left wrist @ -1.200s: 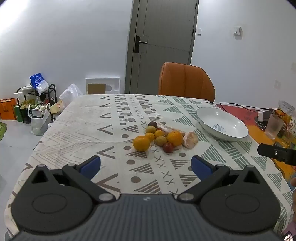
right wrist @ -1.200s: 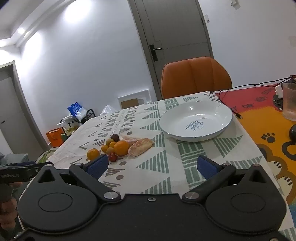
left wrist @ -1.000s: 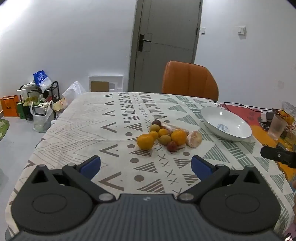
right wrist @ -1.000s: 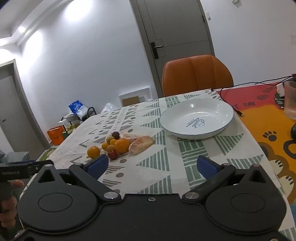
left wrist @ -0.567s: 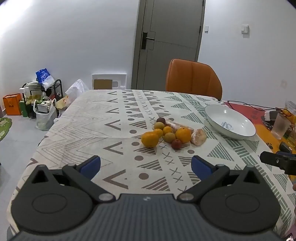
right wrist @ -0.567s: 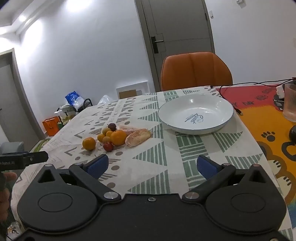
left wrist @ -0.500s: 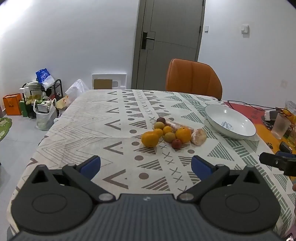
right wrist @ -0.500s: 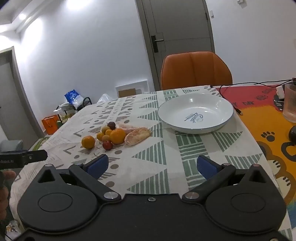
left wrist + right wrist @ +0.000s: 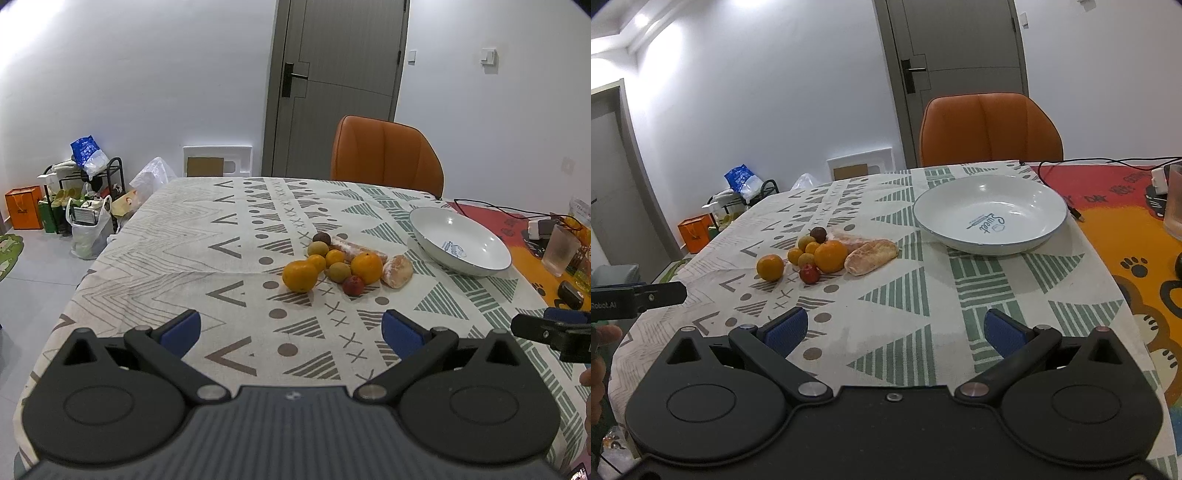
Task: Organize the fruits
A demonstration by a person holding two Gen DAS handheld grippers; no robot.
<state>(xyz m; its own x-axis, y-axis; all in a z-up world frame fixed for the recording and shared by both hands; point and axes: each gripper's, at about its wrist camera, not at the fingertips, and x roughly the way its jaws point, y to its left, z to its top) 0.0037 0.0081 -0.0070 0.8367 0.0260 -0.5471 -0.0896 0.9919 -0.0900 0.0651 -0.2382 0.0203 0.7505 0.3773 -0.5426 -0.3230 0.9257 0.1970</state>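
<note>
A cluster of fruits lies mid-table: a large orange at the left, another orange, a small red fruit, several small yellow-green fruits, a dark plum and a peeled pale citrus. The cluster also shows in the right wrist view, with the orange and the peeled citrus. An empty white bowl stands to the right of them. My left gripper is open and empty, well short of the fruits. My right gripper is open and empty, short of the bowl.
The patterned tablecloth covers the table. An orange chair stands at the far side. A drinking glass, cables and small items sit on the colourful mat at the right. Bags and a rack stand on the floor to the left.
Both grippers have drawn back and risen slightly, so the fruits and bowl sit a little farther off. Both stayed open. Nothing on the table moved.
</note>
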